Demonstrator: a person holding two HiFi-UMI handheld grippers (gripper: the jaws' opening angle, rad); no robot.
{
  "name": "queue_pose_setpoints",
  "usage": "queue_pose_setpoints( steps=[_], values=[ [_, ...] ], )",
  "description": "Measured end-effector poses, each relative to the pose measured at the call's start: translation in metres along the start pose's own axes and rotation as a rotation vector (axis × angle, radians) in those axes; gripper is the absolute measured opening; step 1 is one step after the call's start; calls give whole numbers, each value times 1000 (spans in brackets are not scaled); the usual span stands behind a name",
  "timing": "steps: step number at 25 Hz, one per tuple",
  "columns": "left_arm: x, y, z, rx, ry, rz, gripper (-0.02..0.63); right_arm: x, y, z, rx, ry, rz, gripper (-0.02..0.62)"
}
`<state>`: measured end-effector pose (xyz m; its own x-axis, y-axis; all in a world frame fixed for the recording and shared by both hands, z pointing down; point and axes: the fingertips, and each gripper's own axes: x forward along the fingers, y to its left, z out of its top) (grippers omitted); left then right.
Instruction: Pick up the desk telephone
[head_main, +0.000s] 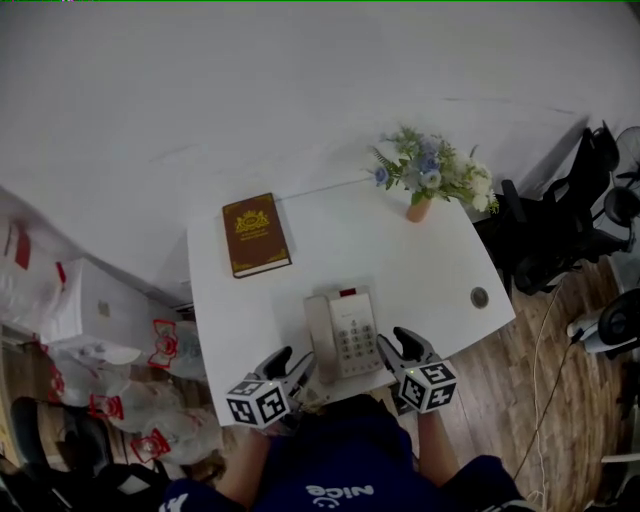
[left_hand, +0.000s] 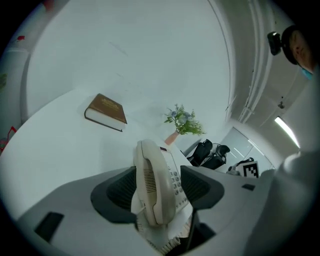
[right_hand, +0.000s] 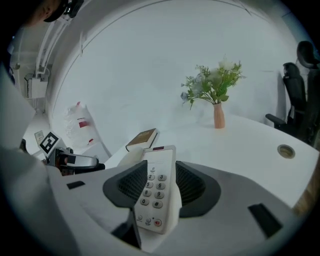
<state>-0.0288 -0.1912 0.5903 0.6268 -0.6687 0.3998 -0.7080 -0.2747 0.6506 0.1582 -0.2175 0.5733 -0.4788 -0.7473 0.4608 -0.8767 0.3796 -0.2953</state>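
A beige desk telephone with its handset on the left lies flat near the front edge of the white table. My left gripper is at the phone's near left corner. In the left gripper view the handset side of the telephone stands between the open jaws of that gripper, with the coiled cord below. My right gripper is at the near right corner. In the right gripper view the keypad side of the telephone sits between the spread jaws of that gripper.
A brown book lies at the table's back left. A small vase of flowers stands at the back right. A round cable grommet sits near the right edge. Black office chairs stand to the right, plastic bags on the floor to the left.
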Motion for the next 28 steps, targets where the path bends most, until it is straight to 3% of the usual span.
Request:
queue_pose_setpoints(
  steps=[5,11,18,22,28],
  values=[
    [8,6,-6,-129,17,-11,302,15,-10,0,62,62,63,216],
    [20,19,-13,-188,67,-3,321,36,-17,-14,85,196,136,227],
    [36,30,-5,-296,68,-10,356,56,-29,-34,230,299,204,241],
    [47,28,0,-326,88,-40,367,67,-36,-32,288,312,217,242],
    [68,23,-14,-334,198,-101,377,82,-36,-32,341,343,275,242]
  ],
)
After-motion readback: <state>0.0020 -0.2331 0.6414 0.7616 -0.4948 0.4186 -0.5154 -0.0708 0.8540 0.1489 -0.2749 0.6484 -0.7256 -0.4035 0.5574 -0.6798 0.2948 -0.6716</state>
